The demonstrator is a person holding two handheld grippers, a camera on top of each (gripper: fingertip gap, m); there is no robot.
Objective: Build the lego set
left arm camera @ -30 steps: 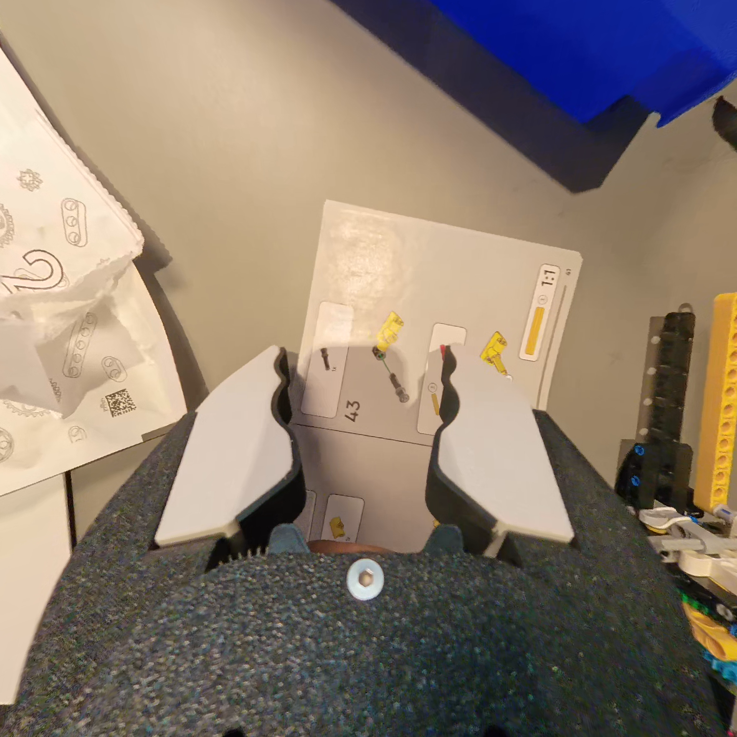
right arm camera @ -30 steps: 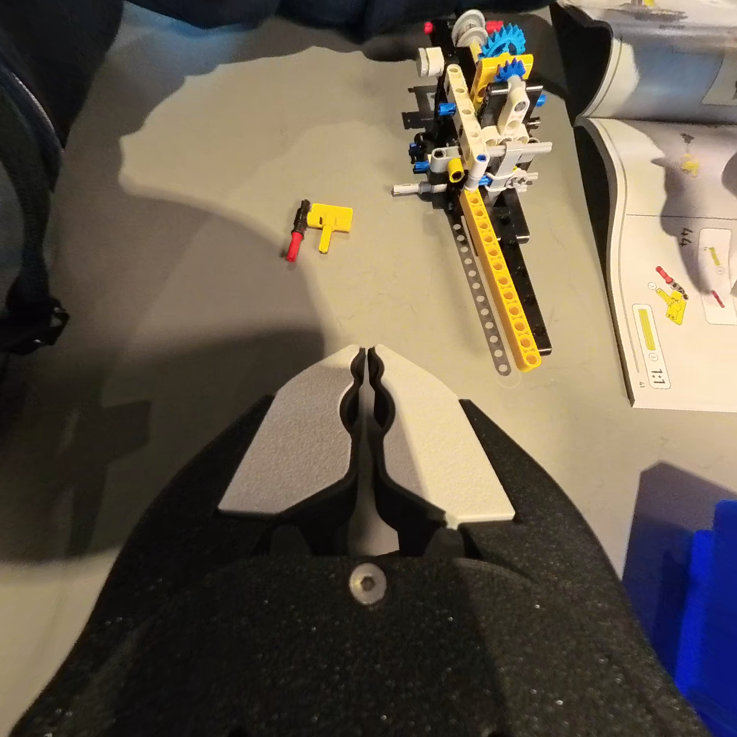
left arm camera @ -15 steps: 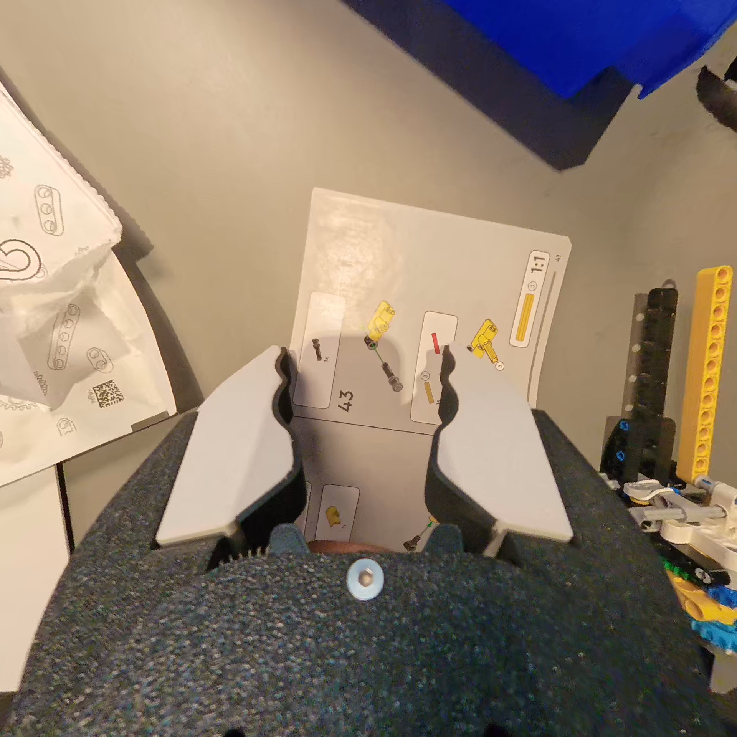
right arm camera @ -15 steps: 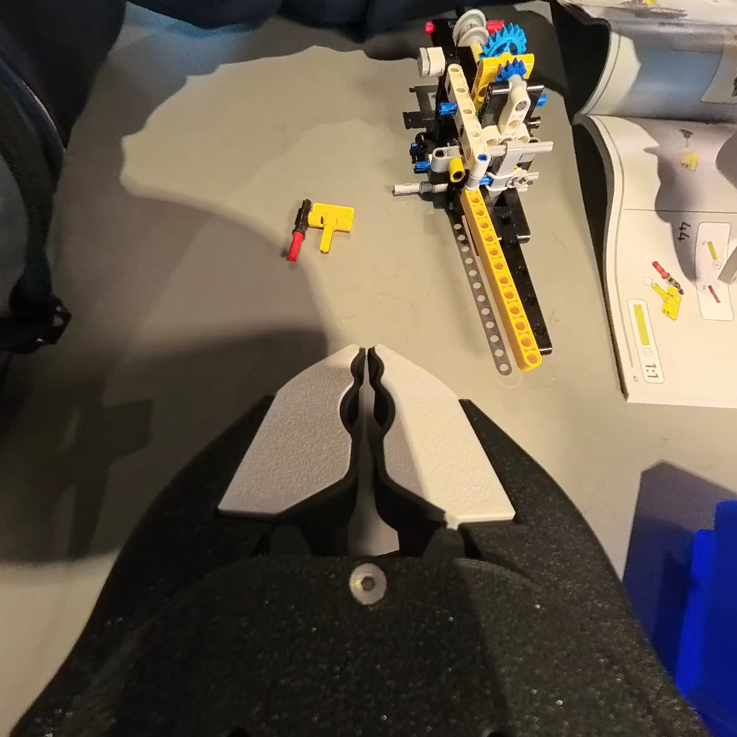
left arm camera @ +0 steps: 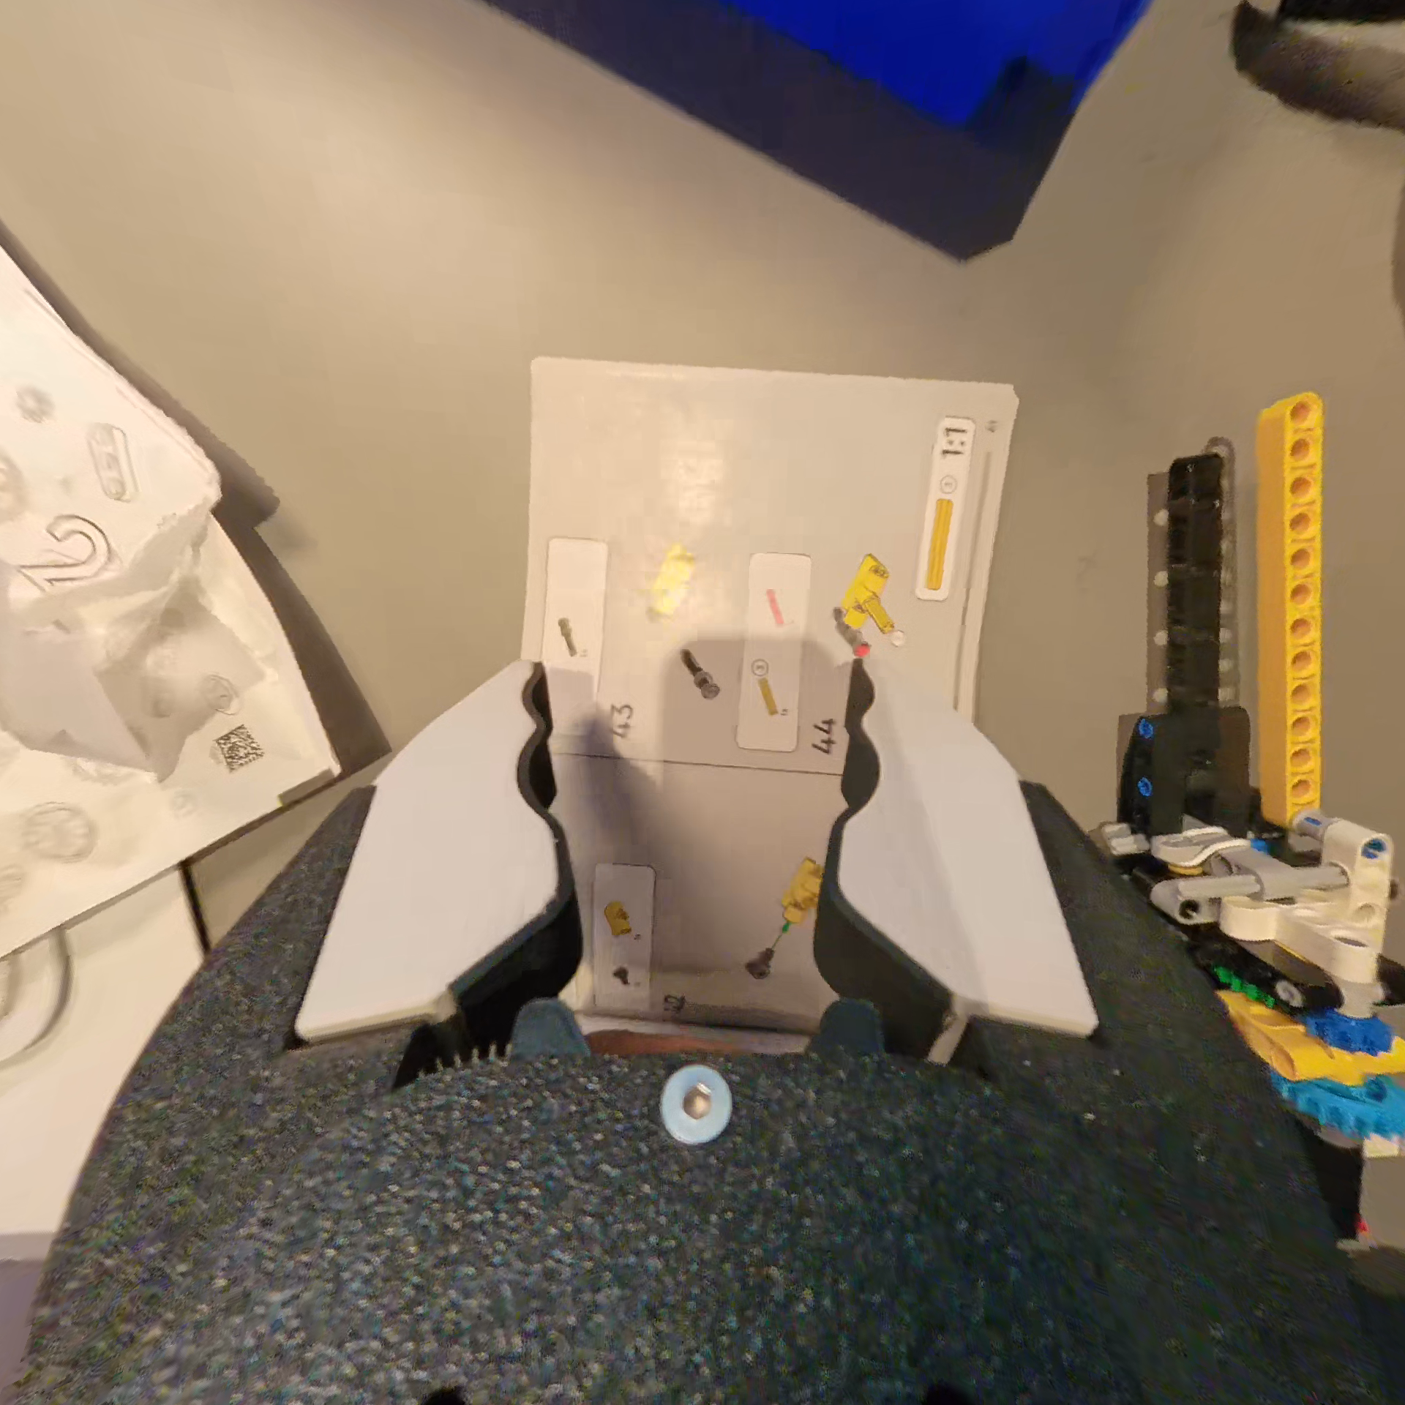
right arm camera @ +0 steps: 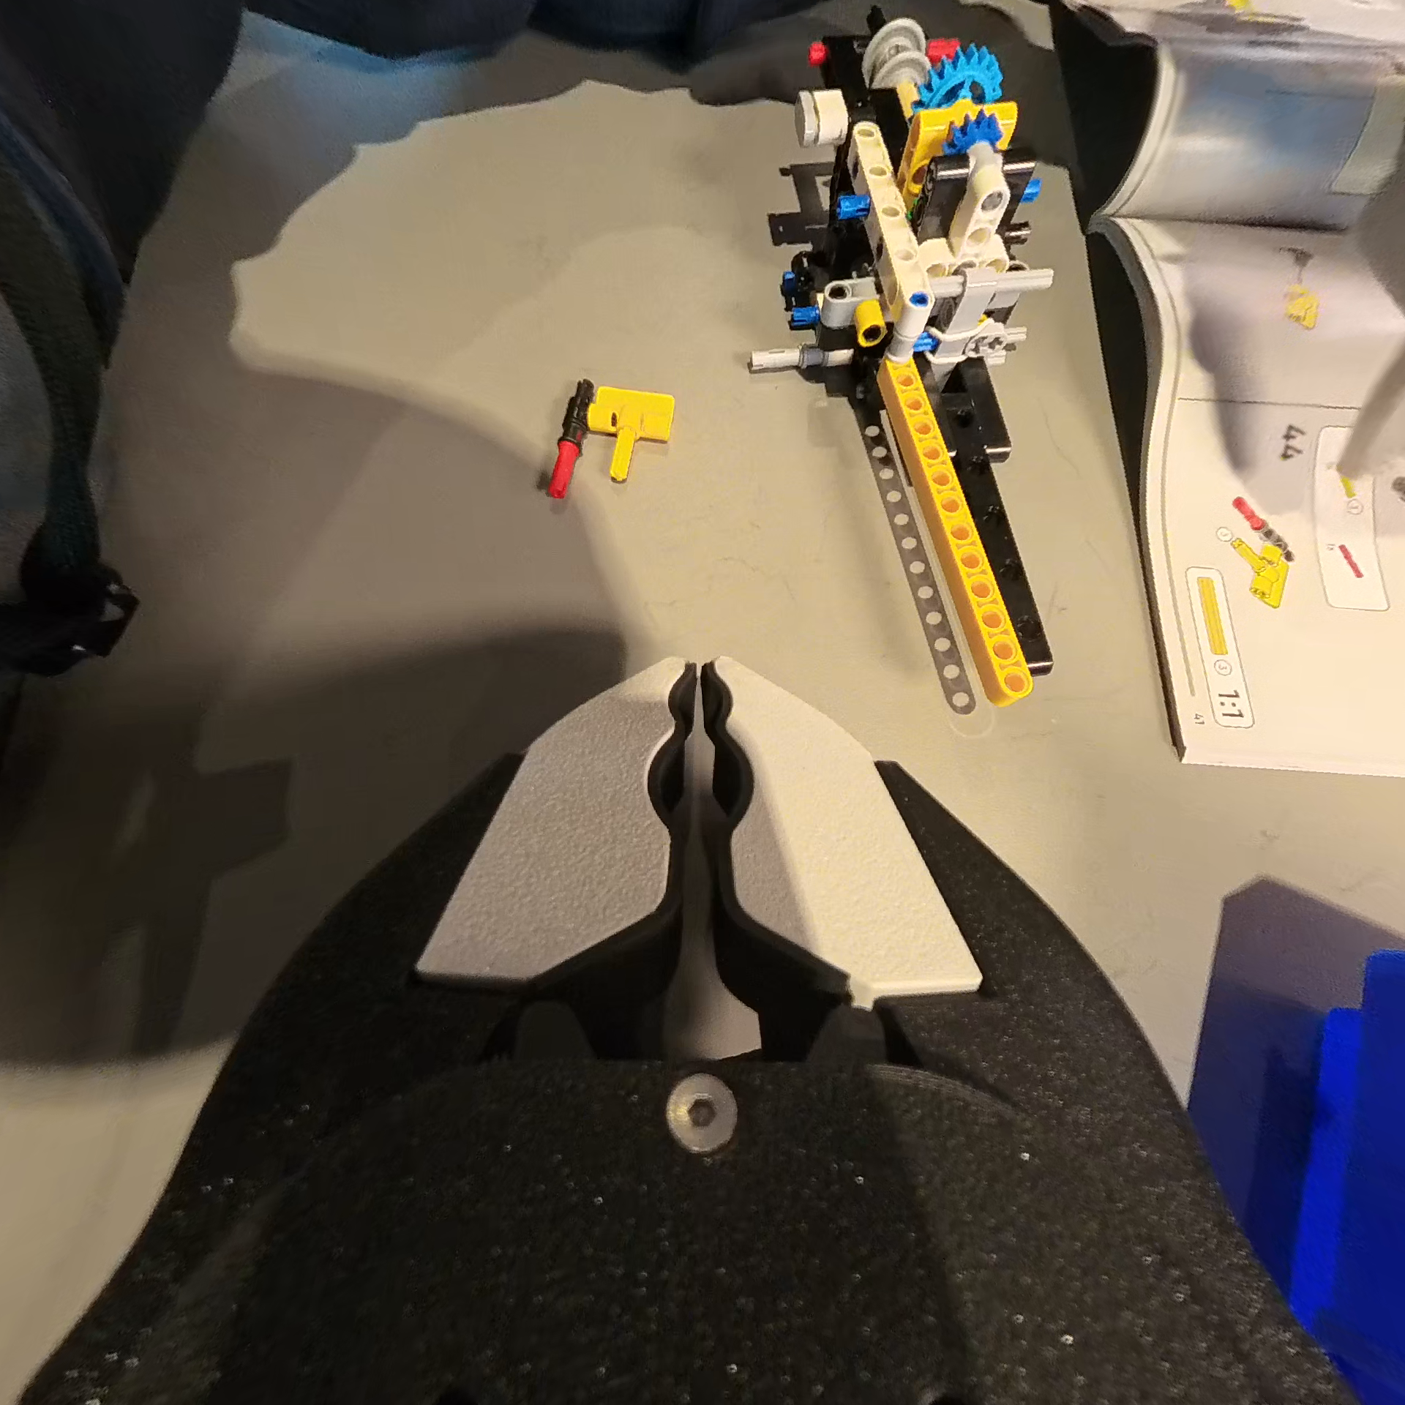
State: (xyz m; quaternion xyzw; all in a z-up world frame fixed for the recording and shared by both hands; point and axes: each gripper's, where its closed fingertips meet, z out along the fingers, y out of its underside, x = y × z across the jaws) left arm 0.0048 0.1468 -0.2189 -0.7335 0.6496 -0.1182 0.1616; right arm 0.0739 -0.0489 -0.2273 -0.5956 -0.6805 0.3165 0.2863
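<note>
The half-built model (right arm camera: 931,304), with a long yellow beam, black beams, white parts and blue gears, lies on the grey table; it also shows at the right edge of the left wrist view (left arm camera: 1285,760). A small yellow connector with a red and black pin (right arm camera: 616,433) lies loose to its left. My left gripper (left arm camera: 696,677) is open and empty above the open instruction booklet (left arm camera: 760,471). My right gripper (right arm camera: 699,669) is shut and empty, nearer than the loose piece and apart from it. One of the left gripper's fingers (right arm camera: 1368,426) shows over the booklet (right arm camera: 1277,669).
A blue bin (left arm camera: 874,76) stands past the booklet; it also shows at the lower right of the right wrist view (right arm camera: 1338,1140). A torn white paper bag (left arm camera: 114,646) lies at the left. A dark bag (right arm camera: 53,380) borders the table's left side.
My left gripper has drawn back and turned, so more of the booklet page and the model show. The right gripper has not moved and stays shut.
</note>
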